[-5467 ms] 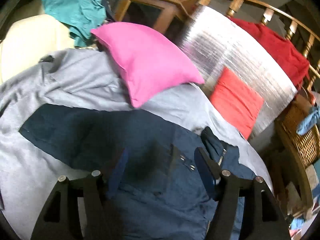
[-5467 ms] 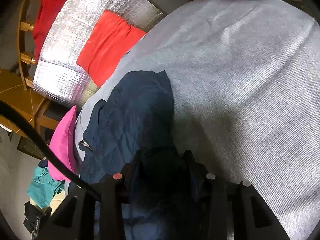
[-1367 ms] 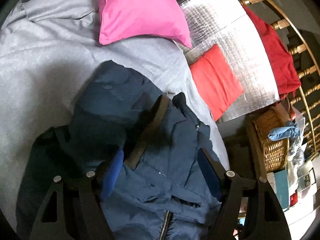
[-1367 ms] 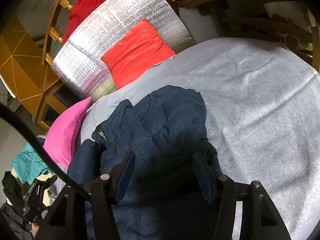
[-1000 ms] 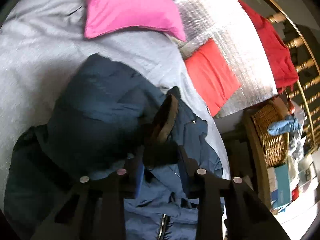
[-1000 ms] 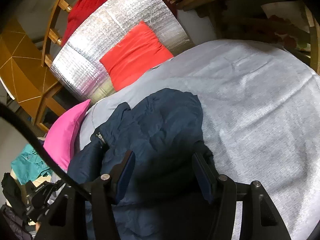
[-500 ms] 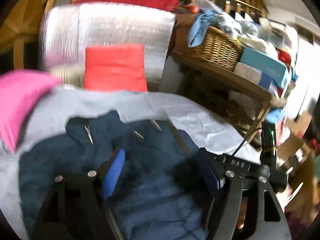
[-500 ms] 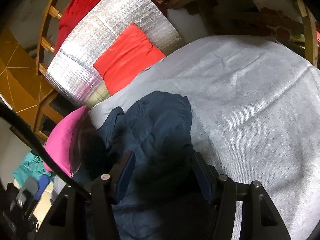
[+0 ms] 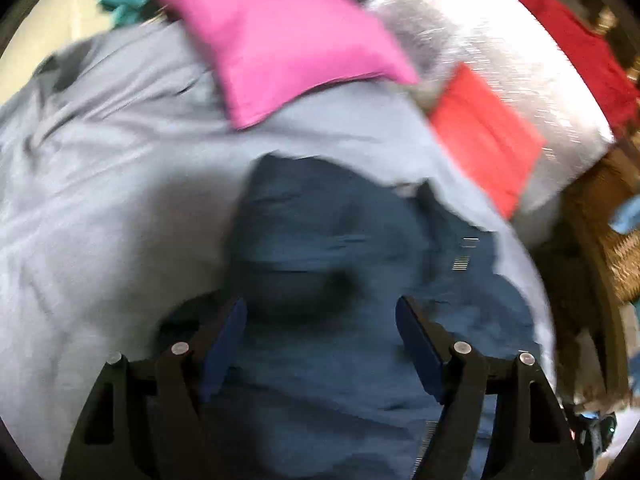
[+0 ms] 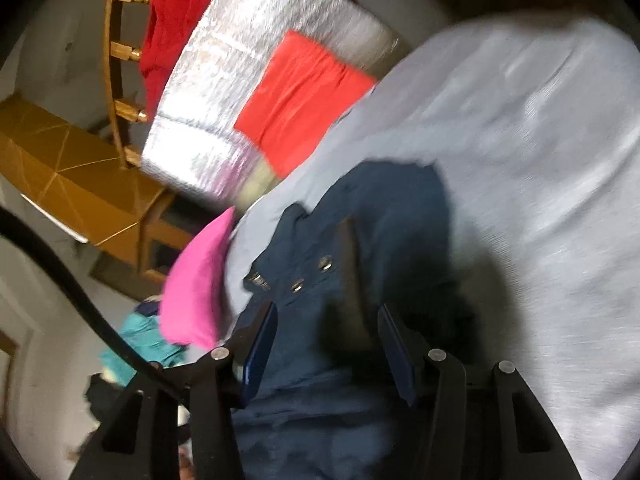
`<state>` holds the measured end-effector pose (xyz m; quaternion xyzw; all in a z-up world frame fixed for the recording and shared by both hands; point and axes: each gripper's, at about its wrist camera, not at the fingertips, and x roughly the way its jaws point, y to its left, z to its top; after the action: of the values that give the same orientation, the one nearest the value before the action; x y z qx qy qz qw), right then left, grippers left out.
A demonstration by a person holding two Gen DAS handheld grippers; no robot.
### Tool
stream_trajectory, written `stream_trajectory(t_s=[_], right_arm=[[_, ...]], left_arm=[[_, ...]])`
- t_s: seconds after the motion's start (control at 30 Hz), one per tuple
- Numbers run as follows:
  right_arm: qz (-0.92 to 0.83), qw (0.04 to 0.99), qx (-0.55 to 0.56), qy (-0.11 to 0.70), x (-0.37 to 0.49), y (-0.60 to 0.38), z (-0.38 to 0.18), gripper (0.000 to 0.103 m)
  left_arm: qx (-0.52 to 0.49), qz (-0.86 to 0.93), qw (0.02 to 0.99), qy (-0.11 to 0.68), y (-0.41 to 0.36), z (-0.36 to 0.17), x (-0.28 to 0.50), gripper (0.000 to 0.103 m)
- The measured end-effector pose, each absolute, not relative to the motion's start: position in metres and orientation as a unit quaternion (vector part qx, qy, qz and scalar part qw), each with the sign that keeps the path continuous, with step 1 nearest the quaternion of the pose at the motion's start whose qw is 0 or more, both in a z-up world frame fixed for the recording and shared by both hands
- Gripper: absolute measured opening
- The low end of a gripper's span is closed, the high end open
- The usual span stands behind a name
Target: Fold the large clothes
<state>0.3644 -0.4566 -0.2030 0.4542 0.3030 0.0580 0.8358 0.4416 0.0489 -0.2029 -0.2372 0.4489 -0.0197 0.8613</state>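
Observation:
A navy blue jacket (image 9: 332,248) lies bunched on a grey sheet (image 9: 100,184) over the bed. My left gripper (image 9: 320,312) is open just above the jacket's folded part, with nothing between its fingers. In the right wrist view the jacket (image 10: 384,216) shows snap buttons and a brown inner band. My right gripper (image 10: 326,320) is open just above the jacket, empty. Both views are blurred by motion.
A pink pillow (image 9: 276,36) lies at the head of the bed. A silver quilted mat (image 10: 260,68) with a red cushion (image 10: 300,100) leans on a wooden rail. A wicker basket (image 9: 616,240) stands at the right. Teal clothes (image 10: 140,344) lie beyond the pillow.
My left gripper shut on the jacket's edge a second ago, swung right with it, then opened and swung back over the jacket. The jacket's sleeve now lies folded over its body.

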Motion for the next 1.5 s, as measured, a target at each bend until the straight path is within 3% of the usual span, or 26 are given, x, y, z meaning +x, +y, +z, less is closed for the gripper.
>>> stream_trajectory(t_s=[0.27,0.33,0.4,0.6,0.77,1.03,1.13,1.2,1.33,1.4,1.5], right_arm=[[0.007,0.852,0.387,0.354,0.403,-0.427,-0.218,0.054],[0.013,0.854,0.375,0.36,0.407,-0.419,-0.22,0.043],[0.022,0.853,0.37,0.368,0.41,-0.412,-0.223,0.024],[0.032,0.888,0.332,0.316,0.392,-0.398,-0.186,0.013],[0.016,0.908,0.307,0.283,0.362,-0.397,-0.16,0.012],[-0.02,0.841,0.362,0.401,0.38,-0.419,-0.213,0.013],[-0.009,0.834,0.386,0.394,0.378,-0.429,-0.207,0.021],[-0.008,0.832,0.399,0.386,0.374,-0.438,-0.204,0.043],[-0.021,0.846,0.415,0.335,0.359,-0.461,-0.192,0.059],[-0.036,0.851,0.415,0.319,0.354,-0.471,-0.188,0.073],[-0.057,0.85,0.411,0.323,0.357,-0.48,-0.194,0.076]], left_arm=[[-0.187,-0.019,0.86,0.474,0.054,-0.224,0.443,0.077],[-0.184,-0.02,0.859,0.477,0.055,-0.225,0.443,0.077],[-0.173,-0.019,0.861,0.479,0.051,-0.226,0.447,0.077],[-0.186,-0.025,0.856,0.481,0.054,-0.222,0.445,0.077],[-0.174,-0.032,0.867,0.465,0.049,-0.211,0.442,0.077],[-0.107,-0.017,0.869,0.482,0.03,-0.218,0.448,0.078],[-0.13,-0.019,0.865,0.484,0.039,-0.217,0.447,0.078],[-0.145,-0.018,0.865,0.48,0.045,-0.215,0.447,0.078],[-0.162,-0.017,0.873,0.46,0.057,-0.204,0.443,0.078],[-0.174,-0.012,0.877,0.448,0.066,-0.2,0.441,0.078],[-0.186,-0.006,0.872,0.453,0.075,-0.205,0.444,0.078]])
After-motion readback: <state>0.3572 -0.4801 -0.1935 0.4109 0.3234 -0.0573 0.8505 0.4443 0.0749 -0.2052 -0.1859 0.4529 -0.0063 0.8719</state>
